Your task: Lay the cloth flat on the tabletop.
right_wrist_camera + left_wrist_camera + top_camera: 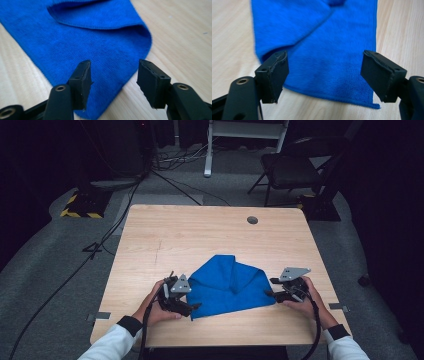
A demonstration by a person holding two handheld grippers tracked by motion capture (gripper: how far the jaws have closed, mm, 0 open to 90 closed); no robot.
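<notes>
Blue cloth lies partly folded at the near-centre of the wooden table, w/ the left gripper at its near-left corner and the right gripper at its right corner. Both have jaws spread wide & empty, the left pair straddling the near hem and the right pair straddling the rounded folded corner. Looks like the approach-to-grasp step of a fold: next move prob. calls for lowering each gripper so one jaw slips under the edge, then pinching both corners w/o bunching the layers.
</notes>
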